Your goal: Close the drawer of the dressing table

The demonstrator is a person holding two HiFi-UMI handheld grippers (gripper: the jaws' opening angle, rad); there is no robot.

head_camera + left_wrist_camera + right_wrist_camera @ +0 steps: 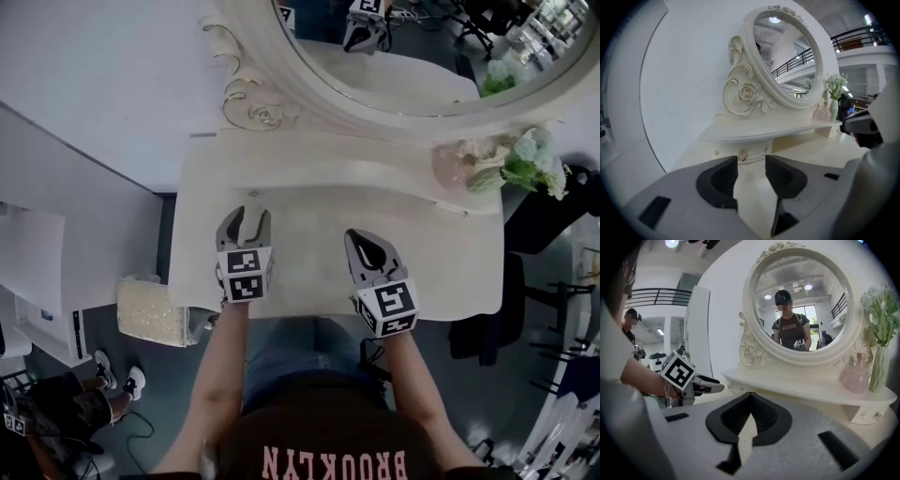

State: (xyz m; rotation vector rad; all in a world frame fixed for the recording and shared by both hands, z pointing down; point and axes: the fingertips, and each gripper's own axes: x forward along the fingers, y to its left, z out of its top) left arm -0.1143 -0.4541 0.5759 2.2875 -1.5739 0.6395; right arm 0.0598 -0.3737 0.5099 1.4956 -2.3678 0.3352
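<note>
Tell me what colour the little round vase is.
The vase is pale pink, clearest in the right gripper view.

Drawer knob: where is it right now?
In the left gripper view, the gold knob sits on the drawer front under the shelf, just beyond the left gripper's open jaws.

Bottle, flowers and furniture noted around the scene

A rounded pink glass bottle (855,376) was seen just beside a clear glass vase (880,369) of pale green and white flowers (876,310), at the right. A beige textured cushion (150,312) was seen low at the left, near a white cabinet (37,272). White sneakers (134,381) were seen on the grey floor (173,375), a black chair (487,323) was placed at the right, and a black railing (860,35) was seen high behind.
</note>
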